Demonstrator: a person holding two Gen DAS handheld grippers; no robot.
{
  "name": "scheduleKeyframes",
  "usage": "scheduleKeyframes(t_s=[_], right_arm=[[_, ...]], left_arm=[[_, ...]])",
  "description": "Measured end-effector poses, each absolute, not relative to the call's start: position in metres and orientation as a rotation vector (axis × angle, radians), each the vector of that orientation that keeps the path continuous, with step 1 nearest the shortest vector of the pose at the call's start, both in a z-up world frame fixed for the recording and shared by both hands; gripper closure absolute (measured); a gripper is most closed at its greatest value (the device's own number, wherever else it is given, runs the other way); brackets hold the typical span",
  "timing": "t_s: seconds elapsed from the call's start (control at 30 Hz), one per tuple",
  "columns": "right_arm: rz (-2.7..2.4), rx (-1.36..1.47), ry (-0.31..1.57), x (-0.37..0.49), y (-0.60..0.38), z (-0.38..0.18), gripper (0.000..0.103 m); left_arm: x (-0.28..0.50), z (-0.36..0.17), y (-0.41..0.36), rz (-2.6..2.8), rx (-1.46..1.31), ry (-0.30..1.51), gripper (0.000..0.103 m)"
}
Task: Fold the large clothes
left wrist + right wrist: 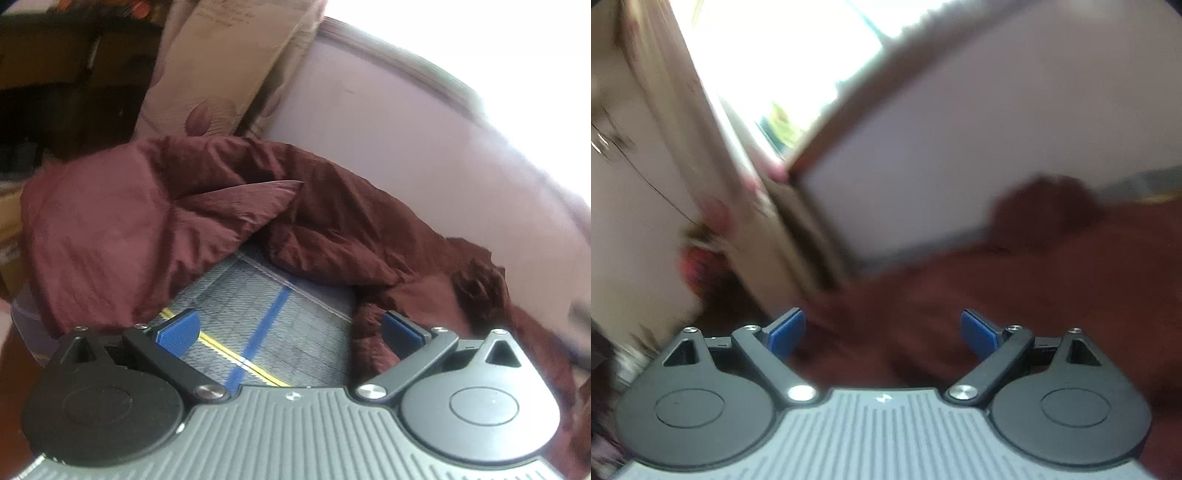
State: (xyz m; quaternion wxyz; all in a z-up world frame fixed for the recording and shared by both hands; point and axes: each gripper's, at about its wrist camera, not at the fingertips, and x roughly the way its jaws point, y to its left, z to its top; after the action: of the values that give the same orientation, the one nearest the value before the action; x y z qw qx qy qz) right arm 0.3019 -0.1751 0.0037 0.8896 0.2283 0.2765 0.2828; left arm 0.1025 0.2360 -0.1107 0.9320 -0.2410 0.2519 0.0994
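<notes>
A large maroon garment lies crumpled in a heap on a grey woven cloth with a blue and a yellow stripe. My left gripper hovers low over that cloth in front of the heap, open, with nothing between its blue pads. A fold of the garment lies against the outside of the right-hand pad. The right wrist view is blurred. There the maroon garment spreads below and to the right, and my right gripper stands open above it with nothing pinched.
A beige curtain with a leaf print hangs behind the heap, beside a lilac wall and a glaring window. Dark wooden furniture stands at the far left. In the right wrist view the window and the curtain fill the left.
</notes>
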Motion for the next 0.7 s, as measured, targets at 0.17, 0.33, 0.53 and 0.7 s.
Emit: scheduleKeyframes(t_s=[0.17,0.33,0.53,0.7], right_arm=[[0.433,0.401,0.665,0.270,-0.210,-0.034,0.011],[0.417,0.464,0.685,0.269,-0.224,-0.053,0.011],[0.424,0.440,0.677,0.264,-0.208,-0.058,0.011],[0.431,0.463,0.665,0.257,-0.215,-0.059,0.011]], left_arm=[[0.099,-0.125,0.262,0.212,-0.658,0.484,0.005],[0.121,-0.134,0.292,0.227,-0.832,0.439,0.008],[0.149,-0.143,0.326,0.309,-1.017,0.352,0.077],[0.169,-0.124,0.341,0.377,-0.915,0.316,0.097]])
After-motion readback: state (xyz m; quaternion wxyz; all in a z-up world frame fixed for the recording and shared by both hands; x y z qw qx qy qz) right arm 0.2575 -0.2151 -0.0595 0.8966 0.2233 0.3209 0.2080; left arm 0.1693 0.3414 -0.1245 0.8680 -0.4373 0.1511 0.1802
